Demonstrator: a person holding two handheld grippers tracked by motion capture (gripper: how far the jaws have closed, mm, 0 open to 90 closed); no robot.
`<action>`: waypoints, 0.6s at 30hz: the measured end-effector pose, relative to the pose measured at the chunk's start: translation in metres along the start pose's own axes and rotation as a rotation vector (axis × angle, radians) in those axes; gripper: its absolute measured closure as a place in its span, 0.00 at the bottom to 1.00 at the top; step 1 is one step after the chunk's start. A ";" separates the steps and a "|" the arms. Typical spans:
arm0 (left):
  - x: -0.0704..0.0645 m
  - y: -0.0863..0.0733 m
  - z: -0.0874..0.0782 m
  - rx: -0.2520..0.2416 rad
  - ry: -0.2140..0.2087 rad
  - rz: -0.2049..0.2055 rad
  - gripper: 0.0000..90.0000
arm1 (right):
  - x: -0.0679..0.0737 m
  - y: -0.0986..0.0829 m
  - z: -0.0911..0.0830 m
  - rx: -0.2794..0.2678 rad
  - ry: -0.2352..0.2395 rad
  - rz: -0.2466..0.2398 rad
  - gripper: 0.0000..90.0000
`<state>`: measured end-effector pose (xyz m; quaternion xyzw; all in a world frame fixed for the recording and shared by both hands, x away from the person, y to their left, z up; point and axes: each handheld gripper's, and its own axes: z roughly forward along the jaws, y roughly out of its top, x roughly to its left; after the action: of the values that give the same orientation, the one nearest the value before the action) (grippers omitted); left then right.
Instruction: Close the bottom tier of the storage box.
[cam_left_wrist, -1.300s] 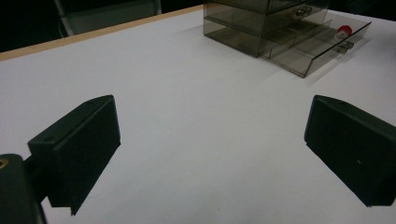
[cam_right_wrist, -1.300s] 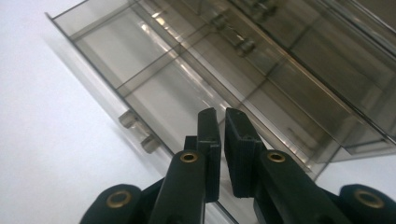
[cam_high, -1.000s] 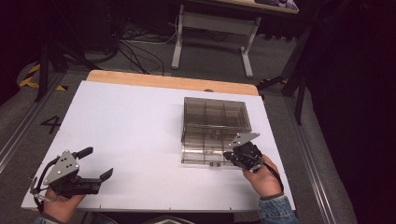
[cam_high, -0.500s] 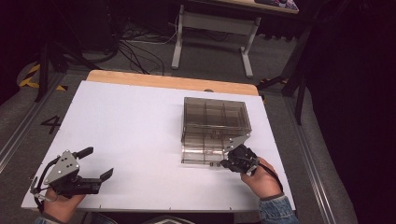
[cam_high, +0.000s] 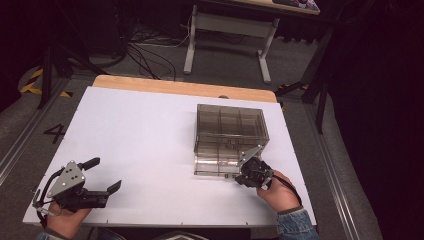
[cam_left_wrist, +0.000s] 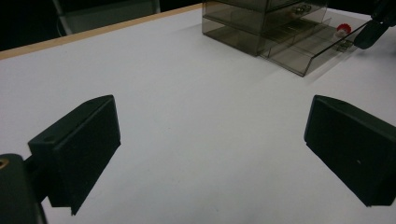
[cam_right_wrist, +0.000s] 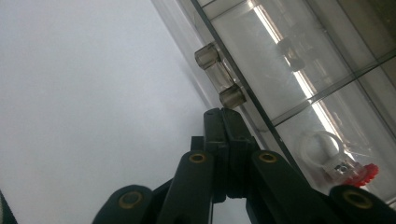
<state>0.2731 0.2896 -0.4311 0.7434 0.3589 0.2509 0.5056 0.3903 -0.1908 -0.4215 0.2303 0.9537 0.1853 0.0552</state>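
I am working on the smoked plastic drawer cabinet (cam_high: 231, 137), which is sitting on the white desk (cam_high: 145, 130) toward its right side. Its bottom drawer (cam_left_wrist: 314, 49) is standing pulled out toward me, and my right claw (cam_high: 248, 175) is resting at that drawer's front edge. In the right gripper view the jaws are pressed flat together with nothing between them, their tips just below the small clear handle (cam_right_wrist: 218, 75) on the drawer front. My left claw (cam_high: 102, 177) is idling well to the left of the cabinet, jaws spread wide and empty, low over the bare desk.

I am judging the cabinet as light, stiff and brittle, with slick walls, so a hard push could slide the whole unit rather than the drawer alone. The handle is the only proper place to take hold; it is small and smooth, so I am expecting it to slip unless pinched squarely. A small red-and-white trinket (cam_right_wrist: 343, 170) is lying loose inside the drawer and will likely rattle.
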 end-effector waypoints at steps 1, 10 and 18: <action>0.000 0.000 0.000 0.000 0.000 0.000 0.05 | -0.001 0.000 0.001 0.003 -0.001 0.000 1.00; 0.000 0.000 0.000 0.003 -0.002 0.006 0.05 | -0.004 -0.001 0.005 0.003 -0.019 0.013 1.00; -0.001 0.000 0.000 0.005 -0.004 -0.002 0.05 | -0.005 -0.001 0.007 -0.006 -0.040 0.024 1.00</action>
<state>0.2729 0.2890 -0.4313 0.7449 0.3591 0.2480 0.5047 0.3955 -0.1910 -0.4283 0.2453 0.9490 0.1843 0.0727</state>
